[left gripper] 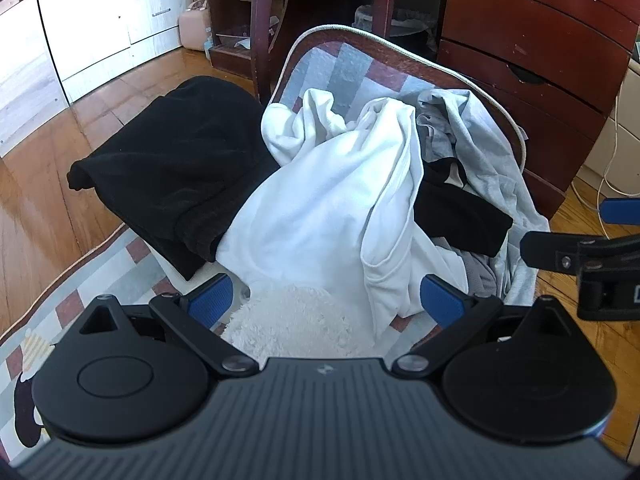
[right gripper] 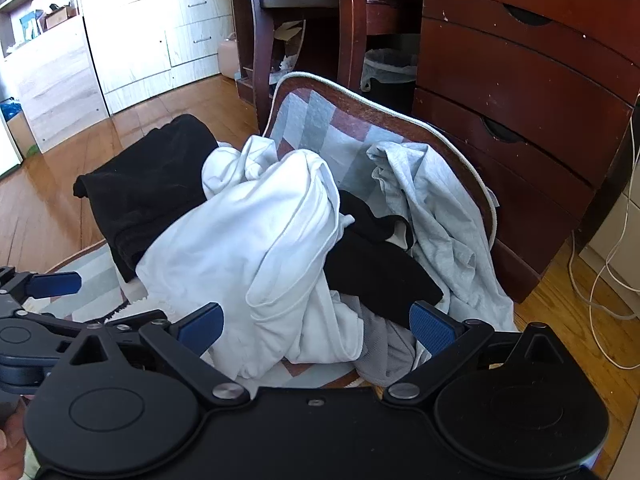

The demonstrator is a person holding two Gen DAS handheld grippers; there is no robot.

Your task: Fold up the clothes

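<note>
A wooden floor [left gripper: 36,208] carries a patchwork rug [left gripper: 100,276] whose far end curls up against a dark red chest of drawers [right gripper: 520,92], and on the rug lies a heap of unfolded clothes. Largest in the heap is a white garment [left gripper: 316,216] [right gripper: 248,240], bunched and draped over the middle; a black garment [left gripper: 172,168] [right gripper: 140,192] lies spread at its left side, partly under it, while a pale grey top [left gripper: 480,152] [right gripper: 436,208] trails down the right side against the raised rug edge. A smaller black piece [right gripper: 380,276] sits between the white and grey cloth, and a fluffy white item [left gripper: 296,320] shows just below the white garment in the left wrist view. Nearest the cameras, the left tongs [left gripper: 326,298] stand wide open with blue pads either side of the white cloth, holding nothing; the right tongs [right gripper: 316,326] are likewise spread wide over the near edge of the heap, empty
</note>
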